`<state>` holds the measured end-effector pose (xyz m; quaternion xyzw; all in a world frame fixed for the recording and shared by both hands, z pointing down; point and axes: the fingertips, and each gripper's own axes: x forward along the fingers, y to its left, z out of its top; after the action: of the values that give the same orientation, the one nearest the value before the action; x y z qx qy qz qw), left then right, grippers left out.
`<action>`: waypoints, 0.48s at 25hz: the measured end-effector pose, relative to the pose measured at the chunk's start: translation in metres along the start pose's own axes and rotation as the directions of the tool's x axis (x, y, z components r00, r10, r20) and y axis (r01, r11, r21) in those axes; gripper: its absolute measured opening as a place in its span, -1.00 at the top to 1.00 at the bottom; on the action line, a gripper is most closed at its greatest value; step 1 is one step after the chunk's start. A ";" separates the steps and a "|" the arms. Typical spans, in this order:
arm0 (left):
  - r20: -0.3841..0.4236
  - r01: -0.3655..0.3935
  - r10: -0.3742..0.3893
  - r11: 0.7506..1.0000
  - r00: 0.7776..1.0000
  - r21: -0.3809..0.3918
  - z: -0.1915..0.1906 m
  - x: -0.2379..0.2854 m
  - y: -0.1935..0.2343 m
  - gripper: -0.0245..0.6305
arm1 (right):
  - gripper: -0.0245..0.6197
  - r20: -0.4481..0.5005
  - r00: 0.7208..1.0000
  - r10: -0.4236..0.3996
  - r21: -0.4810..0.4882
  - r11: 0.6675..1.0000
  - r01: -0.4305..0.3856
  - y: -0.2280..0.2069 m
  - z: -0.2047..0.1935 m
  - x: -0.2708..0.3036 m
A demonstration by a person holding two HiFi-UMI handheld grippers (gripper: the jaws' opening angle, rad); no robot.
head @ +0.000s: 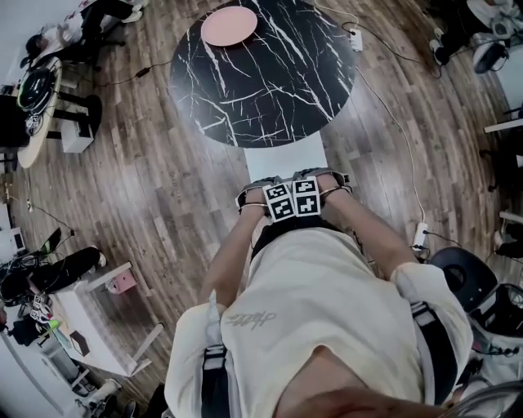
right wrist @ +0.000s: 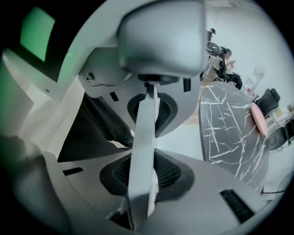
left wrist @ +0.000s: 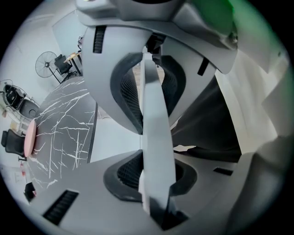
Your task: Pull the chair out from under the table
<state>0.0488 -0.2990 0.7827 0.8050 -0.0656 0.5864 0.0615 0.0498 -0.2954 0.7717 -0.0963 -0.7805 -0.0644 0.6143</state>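
Note:
A white chair (head: 286,159) stands tucked under the round black marble table (head: 270,73); only its seat and the top of its back show in the head view. Both grippers point steeply down at that top edge, side by side under their marker cubes: my left gripper (head: 276,197) and my right gripper (head: 309,191). In the left gripper view the thin white chair back (left wrist: 156,105) runs between the dark pads (left wrist: 131,98) of the left gripper (left wrist: 151,135), which press on it. The right gripper (right wrist: 147,147) clamps the chair back (right wrist: 143,124) the same way.
A pink plate (head: 229,24) lies on the table's far side. Cables and power strips (head: 421,235) run over the wooden floor at the right. A white desk (head: 106,326) stands at lower left, a dark round stool (head: 462,277) at lower right. The person's body is close behind the chair.

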 end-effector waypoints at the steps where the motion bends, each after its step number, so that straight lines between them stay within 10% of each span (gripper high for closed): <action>1: 0.000 0.000 0.000 1.000 1.000 -0.002 0.000 0.000 0.000 0.65 | 0.66 0.002 1.000 -0.003 0.003 1.000 0.003 0.000 0.000 0.000; 12: -0.018 0.043 -0.043 0.999 0.999 -0.020 0.000 -0.001 -0.014 0.65 | 0.66 0.024 1.000 0.009 0.014 1.000 -0.009 0.014 0.001 -0.002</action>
<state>0.0516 -0.2850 0.7818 0.8003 -0.0537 0.5915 0.0827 0.0524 -0.2817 0.7694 -0.0963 -0.7878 -0.0552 0.6058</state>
